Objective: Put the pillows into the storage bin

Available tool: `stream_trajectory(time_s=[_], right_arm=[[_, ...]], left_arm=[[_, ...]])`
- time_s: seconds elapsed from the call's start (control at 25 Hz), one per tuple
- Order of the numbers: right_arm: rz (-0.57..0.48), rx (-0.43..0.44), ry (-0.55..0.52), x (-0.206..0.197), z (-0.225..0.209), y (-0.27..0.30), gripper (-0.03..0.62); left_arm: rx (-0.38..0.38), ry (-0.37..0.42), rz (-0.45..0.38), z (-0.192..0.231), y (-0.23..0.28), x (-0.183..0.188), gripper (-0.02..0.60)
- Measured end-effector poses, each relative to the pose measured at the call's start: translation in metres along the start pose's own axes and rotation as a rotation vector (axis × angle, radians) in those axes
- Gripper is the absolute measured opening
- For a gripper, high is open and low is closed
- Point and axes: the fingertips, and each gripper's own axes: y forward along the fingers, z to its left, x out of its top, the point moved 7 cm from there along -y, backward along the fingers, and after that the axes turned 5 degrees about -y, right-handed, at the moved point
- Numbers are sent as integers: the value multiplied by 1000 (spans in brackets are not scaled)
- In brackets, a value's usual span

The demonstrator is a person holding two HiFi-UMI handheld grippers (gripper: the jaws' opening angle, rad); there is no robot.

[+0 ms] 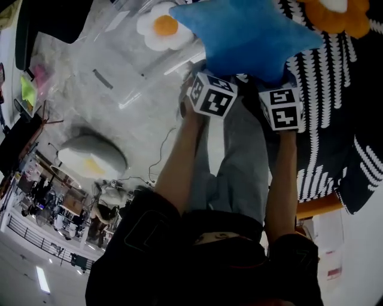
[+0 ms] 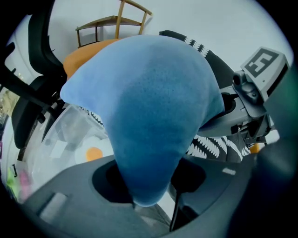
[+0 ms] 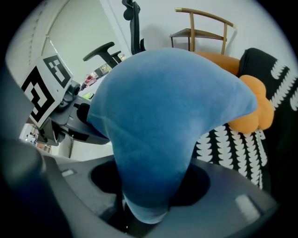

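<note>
A blue star-shaped pillow (image 1: 245,33) hangs in the air between both grippers. My left gripper (image 1: 218,75) is shut on one of its points (image 2: 146,186), which fills the gap between the jaws. My right gripper (image 1: 276,83) is shut on another point (image 3: 146,195) in the same way. The two marker cubes sit side by side under the pillow. To the left stands a clear plastic storage bin (image 1: 119,66), with a white flower pillow with an orange centre (image 1: 163,27) inside it. An orange flower pillow (image 1: 335,15) lies at the top right.
The orange pillow rests on a black-and-white patterned blanket (image 1: 335,101). A white egg-shaped pillow (image 1: 90,156) lies on the pale floor at the left. A wooden chair frame (image 3: 205,28) stands by the wall, and a black office chair (image 3: 109,51) is beside it.
</note>
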Motion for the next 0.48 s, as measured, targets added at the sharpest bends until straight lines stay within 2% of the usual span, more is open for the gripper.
stream_trajectory(time_s=[0.2, 0.48], right_arm=[[15, 40, -43, 35, 43, 21, 252], [59, 120, -155, 89, 116, 64, 253]], left_arm=[[17, -48, 3, 50, -21, -26, 225], [45, -210, 19, 131, -48, -79, 230]])
